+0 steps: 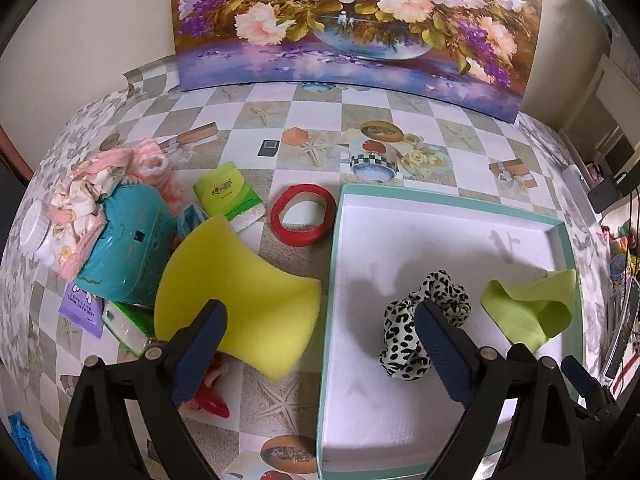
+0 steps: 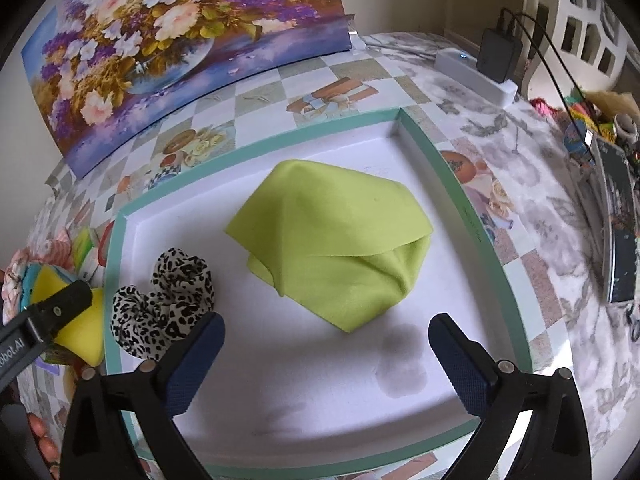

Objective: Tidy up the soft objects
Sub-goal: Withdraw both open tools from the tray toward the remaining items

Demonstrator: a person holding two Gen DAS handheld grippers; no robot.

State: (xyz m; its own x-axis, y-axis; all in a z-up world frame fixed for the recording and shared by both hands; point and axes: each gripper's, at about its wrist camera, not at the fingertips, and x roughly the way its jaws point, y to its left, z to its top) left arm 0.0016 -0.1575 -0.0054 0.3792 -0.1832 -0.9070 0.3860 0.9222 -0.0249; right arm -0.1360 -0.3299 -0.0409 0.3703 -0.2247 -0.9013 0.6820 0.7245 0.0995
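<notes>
A white tray with a teal rim (image 1: 440, 200) (image 2: 472, 216) holds a leopard-print scrunchie (image 1: 432, 320) (image 2: 168, 300) and a lime-green cloth (image 1: 528, 308) (image 2: 340, 240). My left gripper (image 1: 320, 344) is open above the tray's left edge; a curved yellow sponge (image 1: 240, 292) lies by its left finger, and the scrunchie by its right finger. My right gripper (image 2: 326, 356) is open and empty over the tray, just short of the green cloth. The left gripper's finger and the sponge show at the left of the right wrist view (image 2: 76, 320).
Left of the tray lie a red tape ring (image 1: 304, 216), a green tissue pack (image 1: 228, 196), a teal pouch (image 1: 132, 240), pink floral cloths (image 1: 100, 192) and a red item (image 1: 208, 396). A flower painting (image 1: 360, 20) stands at the back. A power strip (image 2: 476, 72) lies far right.
</notes>
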